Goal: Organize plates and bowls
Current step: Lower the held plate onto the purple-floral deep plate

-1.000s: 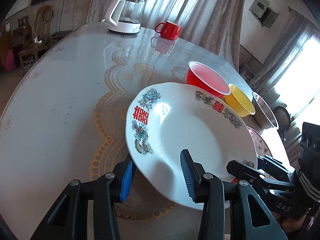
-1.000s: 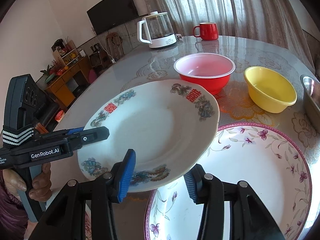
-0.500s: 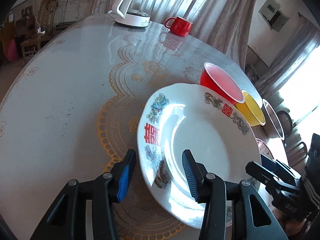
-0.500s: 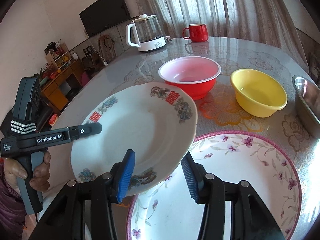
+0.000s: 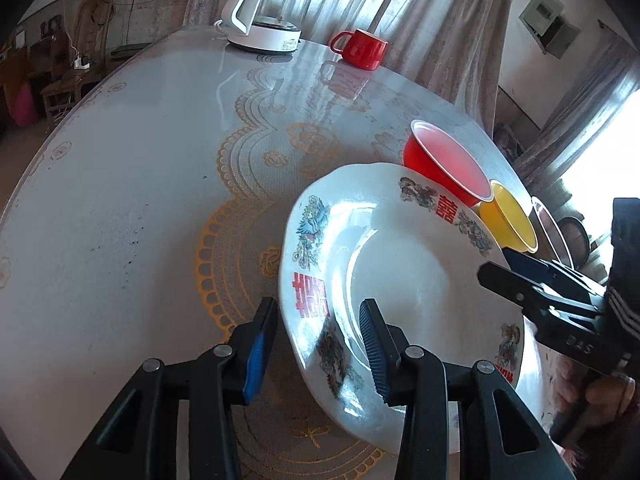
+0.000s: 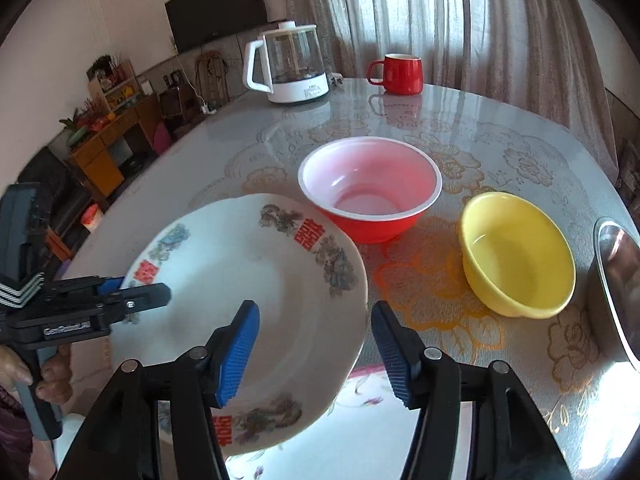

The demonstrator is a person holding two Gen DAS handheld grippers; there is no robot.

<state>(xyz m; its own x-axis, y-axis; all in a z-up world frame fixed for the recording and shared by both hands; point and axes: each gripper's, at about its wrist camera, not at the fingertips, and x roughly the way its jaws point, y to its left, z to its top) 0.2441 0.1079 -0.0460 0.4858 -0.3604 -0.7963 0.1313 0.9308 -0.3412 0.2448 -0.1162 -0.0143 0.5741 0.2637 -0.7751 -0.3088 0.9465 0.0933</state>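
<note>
The left gripper (image 5: 318, 320) gripped the white plate (image 6: 240, 280) by its rim, one pad under the edge and the other on the inner face beside a red character. Its jaws had just been closing, and they were clenched on that rim. The plate hung tilted above the bench (image 6: 480, 140), its near edge over part of a flowered plate (image 6: 360, 396) that lay flat on the bench. The right gripper (image 6: 314, 308) sat at the opposite side of the white plate. Its jaws had just been opening and stood released, with the rim between them but neither pad pressing on it. One pad hovered over the plate's face and the other was clear of the edge. A hand (image 6: 52, 376) was wrapped around the left gripper's handle. Just beyond the lifted plate stood a red bowl (image 6: 370, 184), and beside that a yellow bowl (image 6: 516, 256), both upright on the bench. The rim of a metal bowl (image 6: 618, 280) showed at the far right. A kettle (image 6: 288, 64) and a red mug (image 6: 398, 74) stood at the back of the bench, well apart from the bowls.
</note>
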